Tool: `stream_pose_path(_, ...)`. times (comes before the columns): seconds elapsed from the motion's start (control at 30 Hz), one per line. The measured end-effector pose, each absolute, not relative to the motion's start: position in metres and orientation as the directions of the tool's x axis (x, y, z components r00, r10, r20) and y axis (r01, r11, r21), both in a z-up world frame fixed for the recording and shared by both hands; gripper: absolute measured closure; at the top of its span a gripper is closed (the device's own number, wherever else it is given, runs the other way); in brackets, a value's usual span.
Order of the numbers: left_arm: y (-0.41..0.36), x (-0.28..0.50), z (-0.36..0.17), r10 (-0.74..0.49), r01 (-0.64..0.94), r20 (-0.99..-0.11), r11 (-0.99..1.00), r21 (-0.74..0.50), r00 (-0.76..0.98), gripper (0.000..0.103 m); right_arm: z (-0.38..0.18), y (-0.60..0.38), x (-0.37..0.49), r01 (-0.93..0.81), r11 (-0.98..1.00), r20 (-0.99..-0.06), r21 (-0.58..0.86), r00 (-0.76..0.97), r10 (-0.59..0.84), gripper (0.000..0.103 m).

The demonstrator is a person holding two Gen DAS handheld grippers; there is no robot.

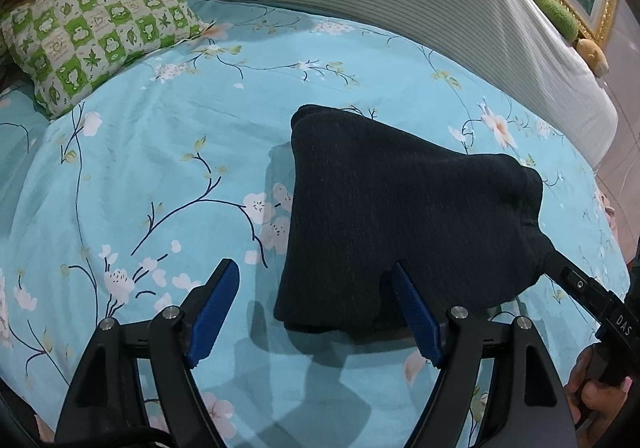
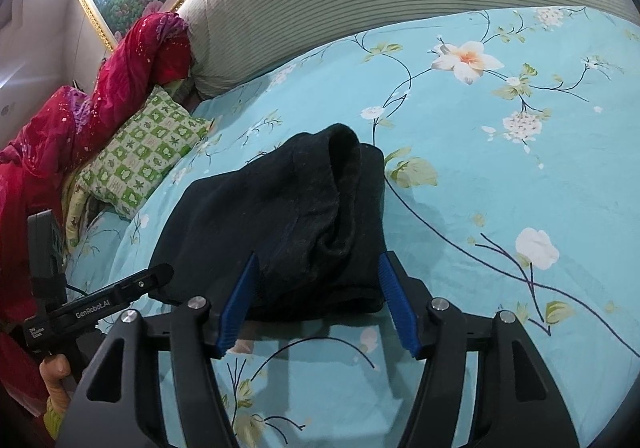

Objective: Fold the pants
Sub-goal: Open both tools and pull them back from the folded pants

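Pants (image 1: 400, 216), dark knit, lie folded into a compact thick bundle on the bed (image 1: 168, 176), near its front edge and about mid-width. They look soft, floppy and light; the fabric seems fuzzy, so likely not slippery, but the layers will slide over each other and sag if lifted from one point. In the right wrist view a rolled opening, waistband or cuff, can't tell which, stands up on top of the bundle, so the stack is uneven and thicker on that side. Best hold, as a judgement: pinch all layers at a near corner or along the near folded edge, one corner per hand, rather than the loose top flap. Left tongs (image 1: 312, 308) stand apart, nothing clamped; the right finger sits at or over the bundle's near edge, and contact is unclear. Right tongs (image 2: 318, 300) also stand apart, straddling the near right corner of the bundle, with the pads not visibly pressing on it. Each gripper shows in the other's view, close beside the bundle. Sheet is bare to the left and right of the pants, plenty of room to slide or flip. Green pillow (image 1: 100, 36) and red cloth (image 2: 80, 116) sit well apart at the far left; striped headboard (image 1: 400, 0) bounds the back.
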State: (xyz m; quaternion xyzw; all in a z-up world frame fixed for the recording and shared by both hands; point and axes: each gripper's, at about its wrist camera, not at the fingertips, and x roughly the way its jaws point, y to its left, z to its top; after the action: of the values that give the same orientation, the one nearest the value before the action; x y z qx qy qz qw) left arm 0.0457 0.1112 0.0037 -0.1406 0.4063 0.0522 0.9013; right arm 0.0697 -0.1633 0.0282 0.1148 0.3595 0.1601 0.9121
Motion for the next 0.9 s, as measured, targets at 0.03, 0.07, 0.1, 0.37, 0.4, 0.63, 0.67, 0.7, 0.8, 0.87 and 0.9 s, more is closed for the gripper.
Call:
stream_pose_path(0.03,0.11,0.044,0.004,-0.018,-0.208,-0.746,0.956,-0.208,0.666,0.024,0.029,-0.162,0.068,-0.212,0.924,-0.618,0.319,0.692,0.372,0.039)
stream_pose_path(0.07,0.109,0.043,0.004,-0.013,-0.207,-0.745,0.957,-0.203,0.667,0.023,0.029,-0.162,0.067,-0.215,0.925,-0.618,0.313,0.694,0.37,0.039)
stream_pose_path(0.1,0.109,0.042,0.004,-0.009,-0.209,-0.745,0.958,-0.198,0.668,0.023,0.029,-0.161,0.066,-0.218,0.926,-0.616,0.307,0.696,0.368,0.037)
stream_pose_path(0.37,0.099,0.03,0.006,0.04,-0.217,-0.725,0.964,-0.152,0.688,0.022,0.03,-0.154,0.052,-0.24,0.94,-0.601,0.243,0.724,0.34,0.028)
stream_pose_path(0.4,0.097,0.027,0.006,0.051,-0.22,-0.721,0.965,-0.143,0.691,0.021,0.03,-0.153,0.051,-0.243,0.941,-0.598,0.236,0.727,0.338,0.027)
stream_pose_path(0.63,0.079,0.01,0.008,0.118,-0.221,-0.687,0.973,-0.064,0.717,0.018,0.028,-0.15,0.033,-0.276,0.944,-0.563,0.181,0.758,0.33,0.024)
stream_pose_path(0.67,0.074,0.007,0.008,0.133,-0.221,-0.679,0.974,-0.043,0.722,0.018,0.027,-0.148,0.031,-0.279,0.945,-0.558,0.173,0.762,0.328,0.022)
stream_pose_path(0.7,0.07,0.003,0.008,0.143,-0.22,-0.672,0.975,-0.03,0.726,0.018,0.027,-0.147,0.028,-0.282,0.945,-0.553,0.164,0.767,0.325,0.02)
stream_pose_path(0.8,0.062,-0.005,0.008,0.162,-0.224,-0.654,0.974,-0.012,0.739,0.018,0.025,-0.142,0.02,-0.295,0.947,-0.529,0.128,0.788,0.317,0.017)
stream_pose_path(0.87,0.057,-0.01,0.008,0.17,-0.222,-0.64,0.975,-0.001,0.749,0.017,0.024,-0.138,0.015,-0.308,0.945,-0.516,0.105,0.796,0.317,0.016)
stream_pose_path(0.9,0.055,-0.012,0.008,0.172,-0.218,-0.634,0.976,0.005,0.754,0.017,0.023,-0.137,0.013,-0.316,0.944,-0.514,0.094,0.797,0.317,0.016)
